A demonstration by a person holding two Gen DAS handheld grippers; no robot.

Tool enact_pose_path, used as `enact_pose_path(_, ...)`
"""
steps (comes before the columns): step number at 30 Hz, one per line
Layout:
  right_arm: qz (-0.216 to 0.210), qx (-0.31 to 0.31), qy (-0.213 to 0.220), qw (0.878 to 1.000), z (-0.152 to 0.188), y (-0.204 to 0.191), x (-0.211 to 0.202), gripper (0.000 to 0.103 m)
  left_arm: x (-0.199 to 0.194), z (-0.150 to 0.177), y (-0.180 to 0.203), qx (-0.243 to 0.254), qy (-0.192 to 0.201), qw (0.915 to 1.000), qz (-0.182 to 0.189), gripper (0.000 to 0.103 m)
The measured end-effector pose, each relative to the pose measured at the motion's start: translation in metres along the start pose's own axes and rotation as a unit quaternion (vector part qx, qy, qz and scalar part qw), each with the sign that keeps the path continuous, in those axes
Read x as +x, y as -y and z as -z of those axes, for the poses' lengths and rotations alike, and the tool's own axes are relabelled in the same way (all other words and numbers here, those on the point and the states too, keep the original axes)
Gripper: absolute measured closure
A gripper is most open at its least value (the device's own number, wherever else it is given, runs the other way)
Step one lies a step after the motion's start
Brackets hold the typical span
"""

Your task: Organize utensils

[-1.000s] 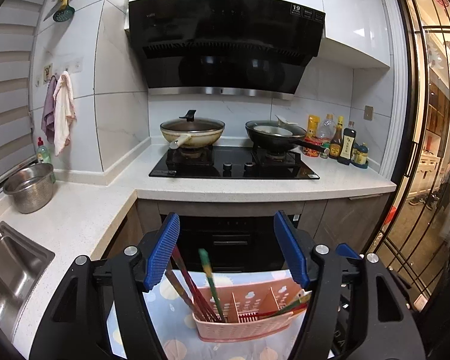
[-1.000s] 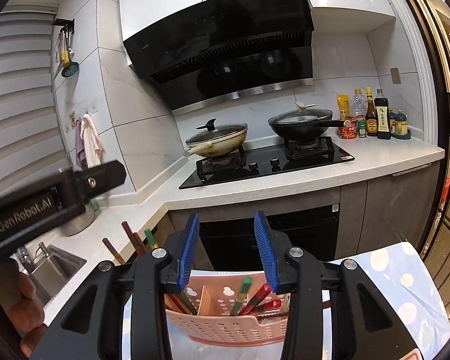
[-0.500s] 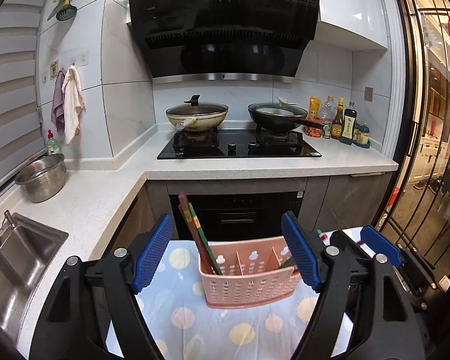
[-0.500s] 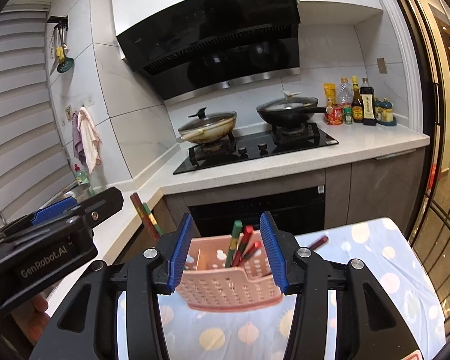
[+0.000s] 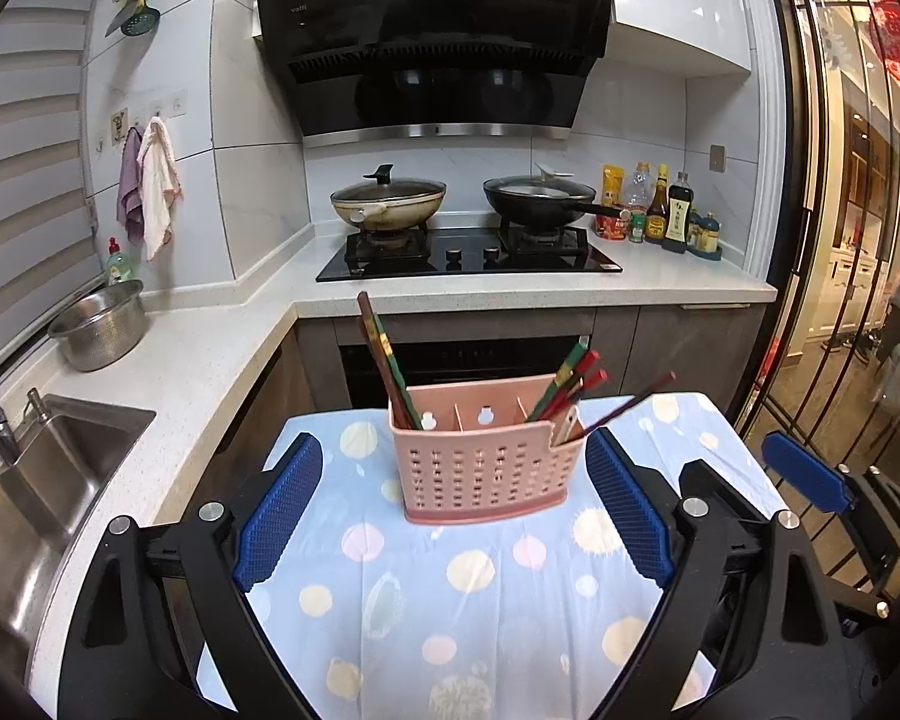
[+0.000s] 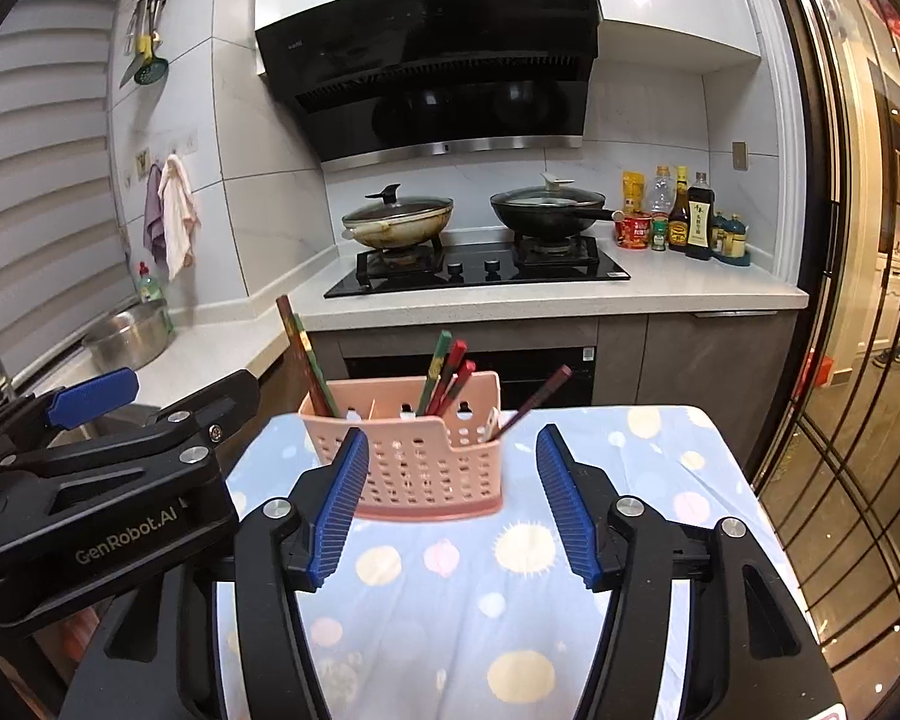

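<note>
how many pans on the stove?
2: a cream lidded pan on the left burner, a black lidded pan on the right burner.

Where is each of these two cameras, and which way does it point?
Left wrist: on the left tongs, facing the pink basket and stove; own open blue fingers show, right tongs at right.
Right wrist: on the right tongs, same direction; left tongs at left.
Shared: basket, chopsticks, stove.
</note>
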State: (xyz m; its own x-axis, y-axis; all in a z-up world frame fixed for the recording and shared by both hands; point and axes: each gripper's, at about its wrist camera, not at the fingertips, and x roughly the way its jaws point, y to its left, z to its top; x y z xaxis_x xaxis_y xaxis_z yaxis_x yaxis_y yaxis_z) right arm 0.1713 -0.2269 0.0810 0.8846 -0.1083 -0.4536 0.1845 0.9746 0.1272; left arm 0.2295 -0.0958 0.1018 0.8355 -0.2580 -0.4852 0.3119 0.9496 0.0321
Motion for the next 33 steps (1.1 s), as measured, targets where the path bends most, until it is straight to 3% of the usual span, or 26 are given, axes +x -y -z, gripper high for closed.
enact_pose_path(9, 0.002, 0.021, -0.024, 0.999, 0.035, 0.018, -0.04, 0.04, -0.034, 0.032, 0.001, -0.003, -0.014, 0.9999, -0.005, 0.011)
enact_pose_path(15, 0.02, -0.006, -0.031, 0.999, 0.055, 0.016, -0.06, 0.035, -0.047, 0.058, 0.001, -0.011, -0.028, 0.9995, -0.011, 0.007)
enact_pose_path(33, 0.029, -0.001, -0.074, 0.997, 0.102, 0.025, -0.075, 0.032, -0.053, 0.117, -0.001, -0.005, -0.086, 0.9957, -0.034, 0.007)
